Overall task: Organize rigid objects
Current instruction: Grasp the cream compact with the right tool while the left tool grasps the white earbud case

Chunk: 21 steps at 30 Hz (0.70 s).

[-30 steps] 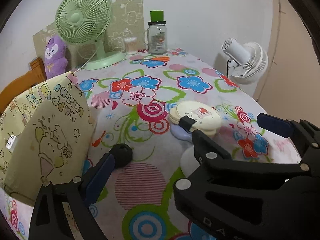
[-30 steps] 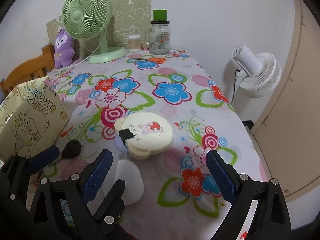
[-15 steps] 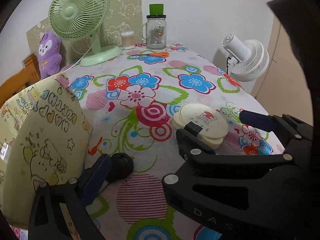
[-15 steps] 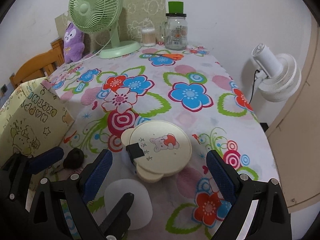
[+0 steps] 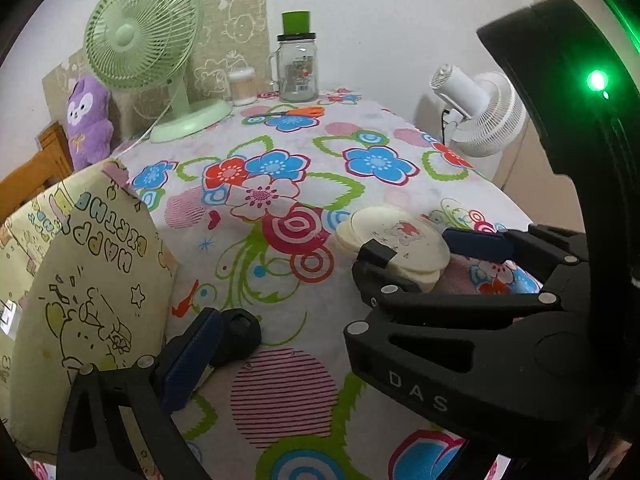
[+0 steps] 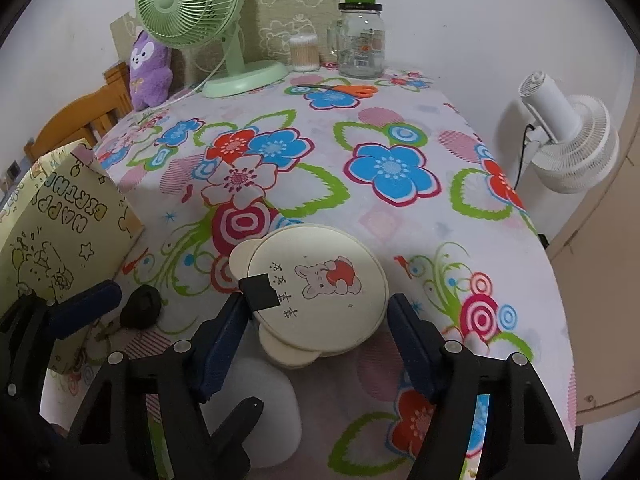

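A cream round case [image 6: 320,292] with bear ears and a rabbit picture lies on the flowered tablecloth [image 6: 384,168]. My right gripper [image 6: 316,320] straddles it, its blue pads [image 6: 224,344] beside both edges and closing in; I see no firm press. From the left wrist view the right gripper [image 5: 424,248] is around the same case [image 5: 400,240]. My left gripper [image 5: 320,344] is wide open, its left pad [image 5: 192,356] touching or just beside a small black object [image 5: 236,336]; its other finger is hidden. A white rounded object [image 6: 268,404] lies under the grippers.
A yellow birthday gift bag [image 5: 80,280] stands at the left. At the far end are a green fan [image 6: 188,4], a glass jar [image 6: 360,40], a cotton swab tub [image 6: 304,54], orange scissors [image 6: 352,89] and a purple plush [image 6: 150,68]. A white fan [image 6: 568,140] stands off the right edge.
My right gripper has come forward over the cream case and its jaws have narrowed around it. The left gripper has stayed where it was, wide open.
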Each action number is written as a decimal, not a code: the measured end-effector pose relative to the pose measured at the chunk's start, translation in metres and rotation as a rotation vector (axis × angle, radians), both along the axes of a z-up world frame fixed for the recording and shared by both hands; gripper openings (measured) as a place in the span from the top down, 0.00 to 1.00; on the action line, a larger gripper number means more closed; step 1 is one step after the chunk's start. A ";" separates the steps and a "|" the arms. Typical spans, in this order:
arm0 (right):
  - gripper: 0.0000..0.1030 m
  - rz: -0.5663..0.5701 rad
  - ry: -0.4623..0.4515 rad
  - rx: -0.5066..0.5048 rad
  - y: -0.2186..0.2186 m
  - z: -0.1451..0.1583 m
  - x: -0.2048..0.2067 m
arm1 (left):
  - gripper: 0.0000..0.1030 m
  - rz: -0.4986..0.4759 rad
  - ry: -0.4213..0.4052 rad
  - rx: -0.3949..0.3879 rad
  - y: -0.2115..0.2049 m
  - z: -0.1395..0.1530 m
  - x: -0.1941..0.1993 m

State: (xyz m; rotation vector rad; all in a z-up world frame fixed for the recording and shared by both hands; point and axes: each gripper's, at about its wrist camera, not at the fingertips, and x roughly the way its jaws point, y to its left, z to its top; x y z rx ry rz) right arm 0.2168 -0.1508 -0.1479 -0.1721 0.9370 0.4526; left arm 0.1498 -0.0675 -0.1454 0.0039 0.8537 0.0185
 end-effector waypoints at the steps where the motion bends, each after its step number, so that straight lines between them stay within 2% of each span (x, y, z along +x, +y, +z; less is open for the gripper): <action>1: 0.29 -0.008 -0.011 -0.004 -0.002 0.001 -0.003 | 0.00 -0.012 0.001 0.008 -0.002 0.000 -0.001; 8: 0.29 -0.061 -0.072 -0.040 -0.021 0.011 -0.023 | 0.00 -0.085 0.000 0.032 -0.023 0.003 -0.010; 15: 0.29 -0.123 -0.065 -0.025 -0.046 0.012 -0.034 | 0.00 -0.143 -0.005 0.033 -0.043 0.003 -0.015; 21: 0.29 -0.143 -0.041 -0.025 -0.058 0.003 -0.039 | 0.00 -0.149 0.047 0.043 -0.051 -0.010 -0.011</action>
